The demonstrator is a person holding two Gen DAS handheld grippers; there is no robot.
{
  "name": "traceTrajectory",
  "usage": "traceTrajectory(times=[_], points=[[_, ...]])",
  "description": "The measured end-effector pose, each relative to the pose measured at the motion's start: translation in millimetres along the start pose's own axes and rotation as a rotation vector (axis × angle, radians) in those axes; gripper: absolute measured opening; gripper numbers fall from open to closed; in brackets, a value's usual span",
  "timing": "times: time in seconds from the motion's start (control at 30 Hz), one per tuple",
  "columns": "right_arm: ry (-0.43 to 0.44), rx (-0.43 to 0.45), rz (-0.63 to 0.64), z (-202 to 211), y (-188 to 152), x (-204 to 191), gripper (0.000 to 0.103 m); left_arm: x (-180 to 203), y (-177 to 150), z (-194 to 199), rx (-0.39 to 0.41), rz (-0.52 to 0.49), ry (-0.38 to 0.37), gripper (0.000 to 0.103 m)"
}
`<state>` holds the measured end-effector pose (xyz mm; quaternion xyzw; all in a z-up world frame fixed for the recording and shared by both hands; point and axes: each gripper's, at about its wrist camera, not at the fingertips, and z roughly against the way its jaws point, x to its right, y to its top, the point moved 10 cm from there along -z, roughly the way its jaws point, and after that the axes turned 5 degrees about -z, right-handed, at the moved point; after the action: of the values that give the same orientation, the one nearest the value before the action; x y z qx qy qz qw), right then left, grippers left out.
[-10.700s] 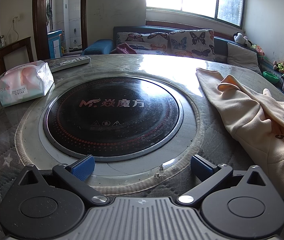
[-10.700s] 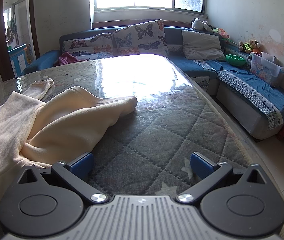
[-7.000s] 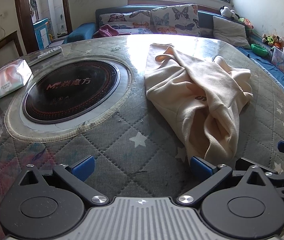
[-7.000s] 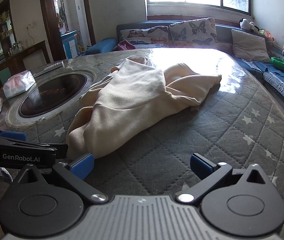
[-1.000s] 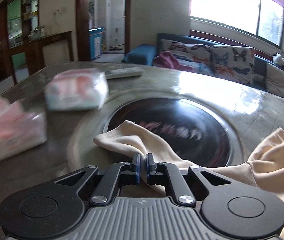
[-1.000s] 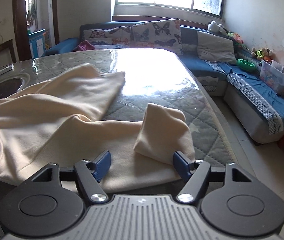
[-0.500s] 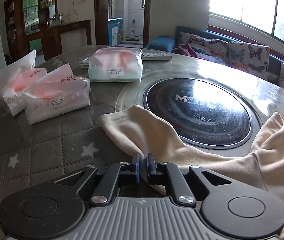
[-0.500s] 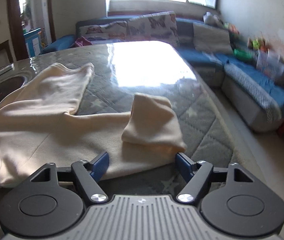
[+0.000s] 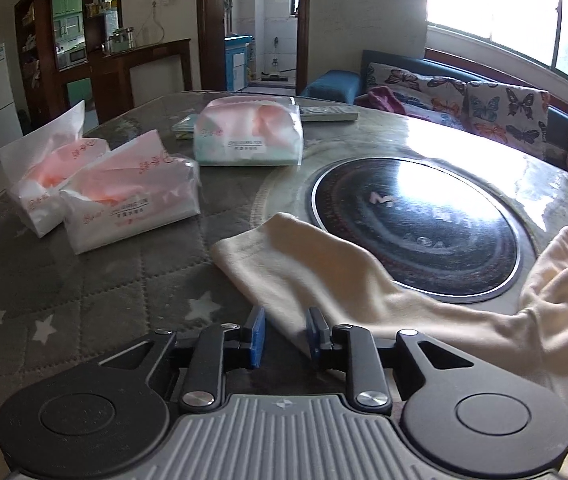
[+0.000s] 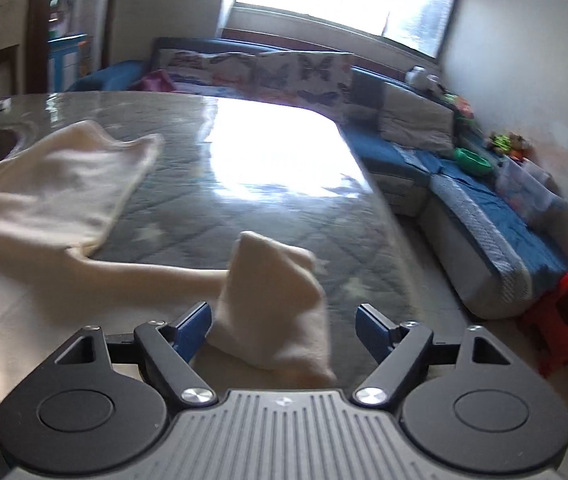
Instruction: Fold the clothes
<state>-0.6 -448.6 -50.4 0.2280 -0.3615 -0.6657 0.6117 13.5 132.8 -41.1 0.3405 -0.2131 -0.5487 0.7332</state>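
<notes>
While left tool [image 9: 282, 332] gapes, cream sleeve [image 9: 304, 264] lies diagonal, cuff far-left.

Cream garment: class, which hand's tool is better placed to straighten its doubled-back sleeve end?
The right. Its open tool already brackets the doubled-back sleeve end of the cream garment. The left tool sits open at the other, flat sleeve.

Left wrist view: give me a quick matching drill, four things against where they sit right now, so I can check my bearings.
Things:
1. sleeve
2. tissue packs
3. cooktop
4. remote

Places:
A. far side of table, behind the green-white pack
B. between the open left gripper fingers
C. left of the sleeve
D. set into the table centre

Pairs: 1-B, 2-C, 3-D, 4-A
</notes>
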Motion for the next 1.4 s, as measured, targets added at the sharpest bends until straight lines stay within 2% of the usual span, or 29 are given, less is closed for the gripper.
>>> traceTrajectory(times=[0.17,0.27,0.33,0.47,0.57,0.63,0.73,0.87,1.0,1.13,1.17,1.3,1.4], points=[[-0.180,0.008,-0.093,3,-5,65,0.082,-4,1,1,0.002,-0.006,0.012,0.030],[-0.233,0.003,-0.157,10,-10,93,0.082,-4,6,5,0.014,0.000,0.019,0.032],[-0.231,0.015,-0.176,16,-10,99,0.082,-4,11,9,0.030,0.001,0.019,0.034],[-0.202,0.095,-0.151,32,4,87,0.083,-2,19,16,0.058,-0.002,0.024,0.037],[-0.124,0.148,-0.133,42,19,65,0.087,-2,24,21,0.075,-0.006,0.024,0.038],[-0.072,0.176,-0.102,46,28,48,0.089,-2,24,22,0.080,-0.009,0.018,0.042],[-0.005,0.162,-0.023,40,27,19,0.089,-3,23,15,0.071,-0.019,0.030,0.046],[0.035,0.089,0.062,20,12,-8,0.089,-10,19,-6,0.029,-0.015,0.044,0.046],[-0.026,0.040,0.083,6,-4,3,0.089,-22,18,-24,0.016,-0.040,0.085,0.046],[-0.109,0.008,0.009,-2,-8,43,0.093,-33,25,-31,0.016,-0.047,0.135,0.047],[-0.103,0.011,0.004,0,-6,42,0.093,-34,27,-30,0.018,-0.049,0.138,0.046],[-0.080,0.024,-0.016,4,-1,40,0.093,-10,34,-17,0.054,-0.106,0.030,0.045],[-0.062,0.033,-0.030,8,3,38,0.093,21,31,-16,0.048,-0.186,-0.081,0.036]])
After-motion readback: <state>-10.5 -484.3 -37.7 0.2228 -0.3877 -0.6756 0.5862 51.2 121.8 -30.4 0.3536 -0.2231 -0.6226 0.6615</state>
